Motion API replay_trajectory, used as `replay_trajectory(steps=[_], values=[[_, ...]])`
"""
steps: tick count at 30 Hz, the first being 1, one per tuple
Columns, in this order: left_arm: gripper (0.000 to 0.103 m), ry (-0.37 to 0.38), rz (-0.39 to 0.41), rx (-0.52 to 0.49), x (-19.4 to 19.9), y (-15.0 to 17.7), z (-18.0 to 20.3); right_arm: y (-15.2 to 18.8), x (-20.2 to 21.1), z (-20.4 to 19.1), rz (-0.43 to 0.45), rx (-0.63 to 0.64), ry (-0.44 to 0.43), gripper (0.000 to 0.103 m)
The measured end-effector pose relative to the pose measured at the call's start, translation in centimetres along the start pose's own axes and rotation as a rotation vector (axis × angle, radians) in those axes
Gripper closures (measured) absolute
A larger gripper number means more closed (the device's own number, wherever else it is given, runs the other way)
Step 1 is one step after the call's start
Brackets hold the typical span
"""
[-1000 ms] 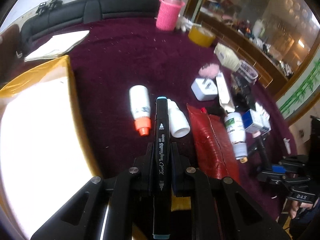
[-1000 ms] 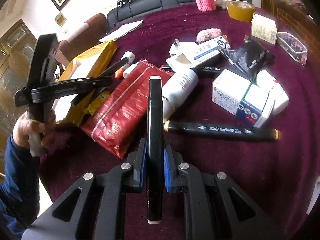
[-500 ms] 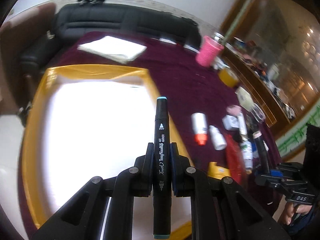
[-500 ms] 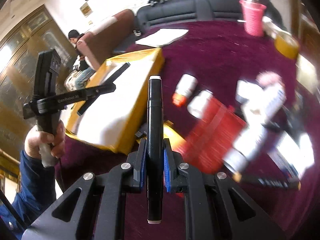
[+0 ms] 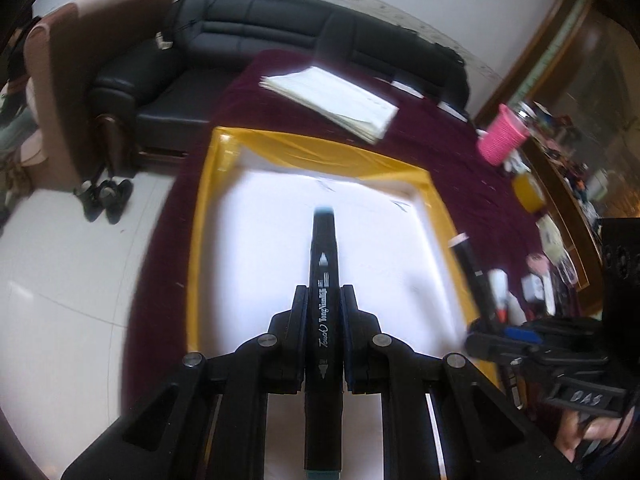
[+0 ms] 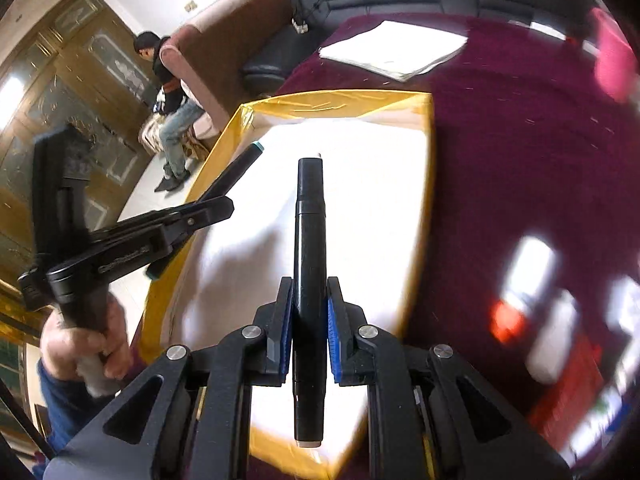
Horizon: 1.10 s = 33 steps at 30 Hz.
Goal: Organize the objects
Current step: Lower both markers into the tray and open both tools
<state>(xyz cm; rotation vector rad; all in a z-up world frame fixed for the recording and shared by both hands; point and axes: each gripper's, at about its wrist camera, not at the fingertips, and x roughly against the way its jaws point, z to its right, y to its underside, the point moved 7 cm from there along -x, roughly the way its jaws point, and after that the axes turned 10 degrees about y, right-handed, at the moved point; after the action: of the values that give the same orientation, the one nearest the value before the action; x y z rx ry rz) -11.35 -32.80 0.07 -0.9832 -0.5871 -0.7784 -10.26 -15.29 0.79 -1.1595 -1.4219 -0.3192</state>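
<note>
My left gripper point(image 5: 324, 292) is shut on a black marker with a teal cap point(image 5: 323, 280) and holds it above the white inside of a yellow-rimmed box point(image 5: 280, 148). My right gripper point(image 6: 307, 284) is shut on a black marker with a white cap point(image 6: 309, 232), also over the box point(image 6: 340, 102). The right gripper and its marker show at the right edge of the left wrist view point(image 5: 532, 344). The left gripper shows at the left of the right wrist view point(image 6: 132, 240), over the box's left rim.
The box sits on a maroon tablecloth point(image 5: 440, 132). A stack of white paper point(image 5: 332, 100) lies behind it. A pink cup point(image 5: 502, 136), tape roll point(image 5: 528, 190) and blurred bottles and packets point(image 6: 560, 312) lie to the right. A black sofa point(image 5: 280, 28) stands behind the table.
Both grippers have swung left from the clutter of bottles and packets to above the box, each still holding its marker.
</note>
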Motion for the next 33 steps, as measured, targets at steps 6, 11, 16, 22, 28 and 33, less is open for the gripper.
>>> replay_trajectory(steps=[6, 11, 16, 22, 28, 33], values=[[0.091, -0.006, -0.001, 0.062, -0.6, -1.0, -3.1, -3.2, -5.3, -2.2, -0.057, -0.008, -0.026, 0.091], [0.091, 0.006, 0.004, 0.073, -0.7, -0.8, -3.9, -4.5, -8.3, -2.7, -0.094, -0.027, 0.011, 0.091], [0.091, 0.033, 0.036, 0.073, 0.5, -0.9, -3.9, -5.0, -9.0, -3.1, -0.099, -0.035, 0.025, 0.091], [0.091, 0.027, 0.072, 0.059, 2.6, -1.0, -4.0, -5.0, -9.5, -5.2, -0.105, -0.037, 0.017, 0.09], [0.091, 0.026, 0.084, 0.055, 3.7, -0.5, -4.1, -4.8, -9.6, -6.4, -0.095, -0.065, -0.072, 0.089], [0.091, 0.039, 0.081, 0.049, 3.8, 0.2, -3.5, -4.5, -7.9, -5.4, -0.073, -0.091, -0.091, 0.089]])
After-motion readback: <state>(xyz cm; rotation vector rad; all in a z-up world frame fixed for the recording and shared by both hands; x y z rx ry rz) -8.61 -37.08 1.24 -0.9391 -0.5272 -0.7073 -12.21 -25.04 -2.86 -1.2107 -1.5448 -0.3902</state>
